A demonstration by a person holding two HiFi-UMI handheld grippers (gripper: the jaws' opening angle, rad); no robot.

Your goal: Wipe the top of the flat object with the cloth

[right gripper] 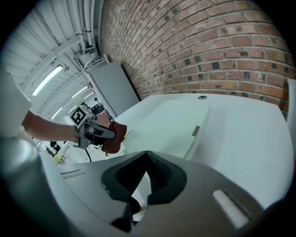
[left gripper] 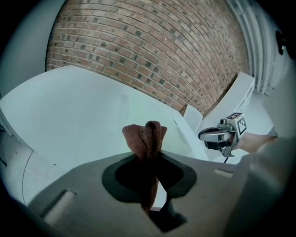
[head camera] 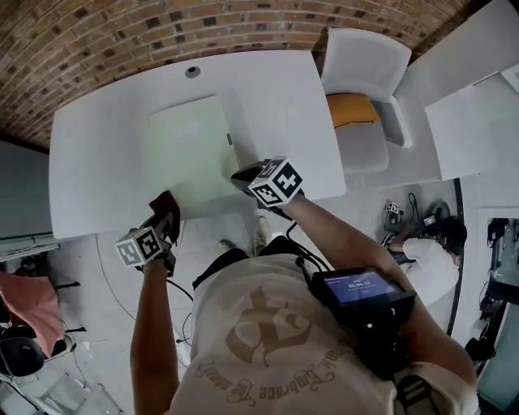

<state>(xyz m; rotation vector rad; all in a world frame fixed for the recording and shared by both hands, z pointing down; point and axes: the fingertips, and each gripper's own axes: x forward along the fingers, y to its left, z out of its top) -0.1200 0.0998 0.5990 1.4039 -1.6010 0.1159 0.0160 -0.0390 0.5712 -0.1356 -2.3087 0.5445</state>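
Note:
The flat object (head camera: pixel 188 146) is a pale slab lying on the white table (head camera: pixel 97 146); it also shows in the right gripper view (right gripper: pixel 171 122). My left gripper (head camera: pixel 165 217) hovers at the table's near edge, just off the slab's front left corner, shut on a reddish-brown cloth (head camera: pixel 168 203). The cloth (left gripper: pixel 145 138) sticks up bunched between its jaws. My right gripper (head camera: pixel 242 175) is at the slab's front right corner, shut with nothing in it (right gripper: pixel 147 162). Each gripper view shows the other gripper: the right one (left gripper: pixel 210 135), and the left one (right gripper: pixel 108 134) with the cloth (right gripper: pixel 114 141).
A white chair with an orange cushion (head camera: pixel 353 109) stands right of the table. There is a round cable hole (head camera: pixel 192 71) near the table's far edge and a brick wall (head camera: pixel 162 24) beyond. A grey cabinet (head camera: pixel 20 190) is at the left. A person (head camera: pixel 426 255) sits on the floor at right.

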